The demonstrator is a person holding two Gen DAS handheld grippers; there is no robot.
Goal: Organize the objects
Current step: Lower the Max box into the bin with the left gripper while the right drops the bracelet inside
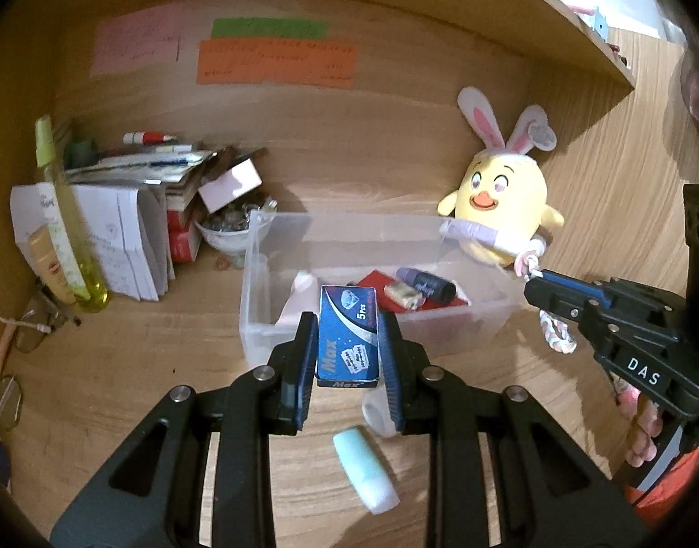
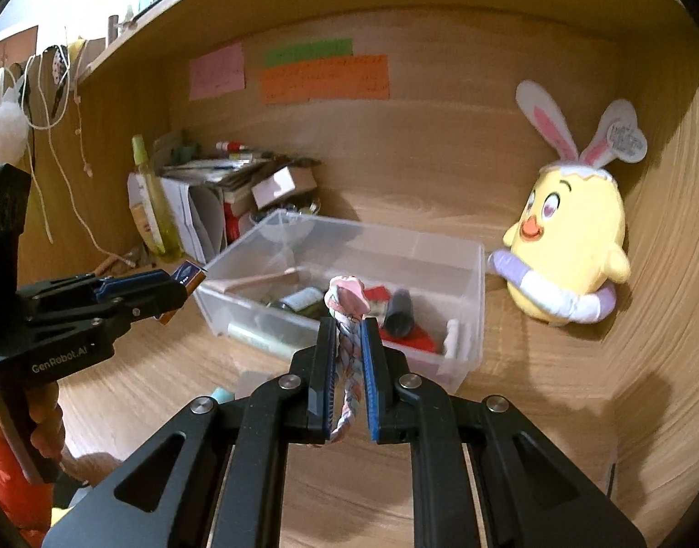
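My left gripper (image 1: 348,324) is shut on a small blue "Max" box (image 1: 348,335) and holds it over the near wall of a clear plastic bin (image 1: 258,301). The bin holds a red card (image 1: 386,283), a dark tube (image 1: 425,284) and other small items. My right gripper (image 2: 349,322) is shut on a pink braided cord (image 2: 347,351) with a pink knot at its top, just in front of the bin (image 2: 468,319). The right gripper also shows at the right of the left wrist view (image 1: 539,281), the left gripper at the left of the right wrist view (image 2: 180,287).
A yellow chick plush with bunny ears (image 1: 505,201) leans on the back wall right of the bin. A pale green tube (image 1: 365,470) lies on the desk near me. Papers, a bowl and a yellow bottle (image 1: 68,223) crowd the left corner. A shelf hangs overhead.
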